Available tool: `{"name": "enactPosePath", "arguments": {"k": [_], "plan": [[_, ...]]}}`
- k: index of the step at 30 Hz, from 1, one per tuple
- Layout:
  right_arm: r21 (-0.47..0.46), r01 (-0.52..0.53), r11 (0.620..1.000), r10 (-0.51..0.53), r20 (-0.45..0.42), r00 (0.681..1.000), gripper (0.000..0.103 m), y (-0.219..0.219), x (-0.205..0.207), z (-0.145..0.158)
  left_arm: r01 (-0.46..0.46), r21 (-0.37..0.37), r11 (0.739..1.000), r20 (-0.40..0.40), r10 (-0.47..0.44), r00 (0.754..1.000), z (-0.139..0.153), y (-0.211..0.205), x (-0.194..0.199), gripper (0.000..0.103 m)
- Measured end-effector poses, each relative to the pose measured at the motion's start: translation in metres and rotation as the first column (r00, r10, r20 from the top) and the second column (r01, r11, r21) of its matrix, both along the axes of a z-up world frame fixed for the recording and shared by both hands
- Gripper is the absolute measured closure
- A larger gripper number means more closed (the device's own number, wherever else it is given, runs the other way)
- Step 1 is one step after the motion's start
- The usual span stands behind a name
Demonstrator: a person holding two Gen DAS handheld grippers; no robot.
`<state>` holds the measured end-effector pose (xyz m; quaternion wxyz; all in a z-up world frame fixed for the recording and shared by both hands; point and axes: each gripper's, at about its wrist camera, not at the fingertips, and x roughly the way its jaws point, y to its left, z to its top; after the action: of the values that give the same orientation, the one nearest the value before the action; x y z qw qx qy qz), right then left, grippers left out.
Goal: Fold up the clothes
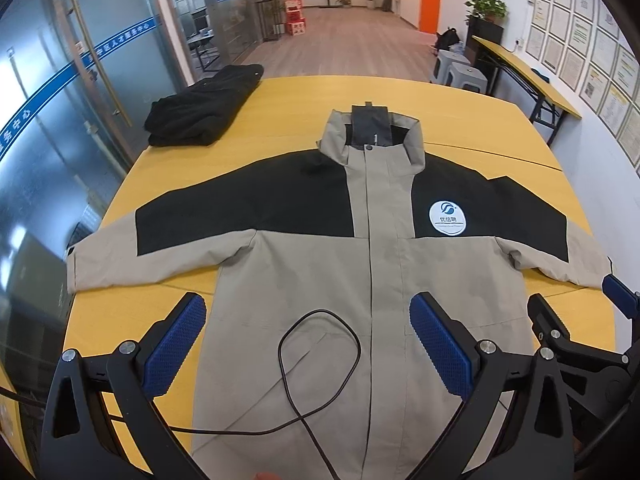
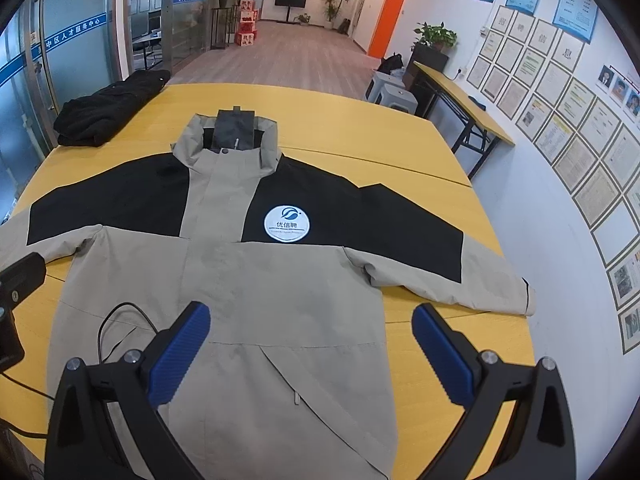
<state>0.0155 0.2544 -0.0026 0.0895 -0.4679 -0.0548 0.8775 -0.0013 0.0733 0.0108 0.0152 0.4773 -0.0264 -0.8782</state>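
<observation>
**Q:** Where does the garment lie, and how do the jaws stand to it?

**A:** A tan-and-black jacket (image 1: 320,264) lies flat, front up, on the yellow table (image 1: 304,96), collar toward the far edge and both sleeves spread sideways. The left gripper (image 1: 308,336) hovers over the lower front panel, its jaws wide apart and holding nothing; one blue pad sits over the hem's left part, the other over its right. The right gripper (image 2: 310,340) hangs above the jacket's lower right side, jaws likewise wide and empty, its outer finger over the bare table just beside the hem. Whether either finger touches the cloth cannot be told.

**Q:** What writing can be read?

**A:** A round white badge (image 2: 287,224) on the black chest panel bears a blue swirl and three Chinese characters, "优信聘"; the line beneath is too small to read. A blue band (image 2: 52,42) across the glass partition carries white characters, partly legible as "区人才服务中心".

**Q:** What else surrounds or obstructs the work?

**A:** A thin black cable (image 1: 320,364) loops across the jacket's lower front between the left jaws. A folded black garment (image 1: 204,106) rests at the table's far left corner, well apart from the jacket. Beyond stand a narrow side table (image 2: 460,100), grey stools (image 2: 390,90), potted plants (image 2: 436,36), and a wall of framed notices (image 2: 560,120).
</observation>
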Motion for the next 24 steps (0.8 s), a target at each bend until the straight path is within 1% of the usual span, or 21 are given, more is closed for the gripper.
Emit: {"name": "enactPosePath", "arguments": {"k": [4, 9, 11, 14, 17, 24], "plan": [[0.014, 0.011, 1.0, -0.011, 0.005, 1.0, 0.0, -0.003, 0.001, 0.0, 0.01, 0.018, 1.0, -0.005, -0.009, 1.0, 0.001, -0.007, -0.002, 0.0], [0.013, 0.027, 1.0, -0.027, 0.004, 1.0, 0.0, -0.009, 0.003, 0.005, 0.004, 0.022, 1.0, -0.011, -0.004, 1.0, 0.005, -0.021, -0.001, 0.0], [0.012, 0.03, 0.999, -0.03, 0.003, 1.0, 0.0, -0.013, 0.004, 0.007, 0.005, 0.032, 0.999, -0.014, -0.005, 1.0, 0.006, -0.026, 0.001, 0.0], [0.014, 0.032, 0.999, -0.032, -0.004, 0.999, 0.0, -0.017, 0.006, 0.011, 0.012, 0.023, 1.0, -0.019, -0.012, 1.0, 0.006, -0.03, 0.003, 0.0], [0.023, 0.031, 0.999, -0.031, -0.001, 1.0, 0.0, -0.023, 0.008, 0.013, 0.022, 0.029, 0.999, -0.022, -0.021, 1.0, 0.007, -0.034, 0.007, 0.0], [0.037, 0.032, 0.999, -0.032, -0.009, 0.999, 0.0, -0.036, 0.015, 0.021, 0.034, 0.045, 0.998, -0.042, -0.032, 0.999, 0.017, -0.045, 0.016, 0.0]]}}
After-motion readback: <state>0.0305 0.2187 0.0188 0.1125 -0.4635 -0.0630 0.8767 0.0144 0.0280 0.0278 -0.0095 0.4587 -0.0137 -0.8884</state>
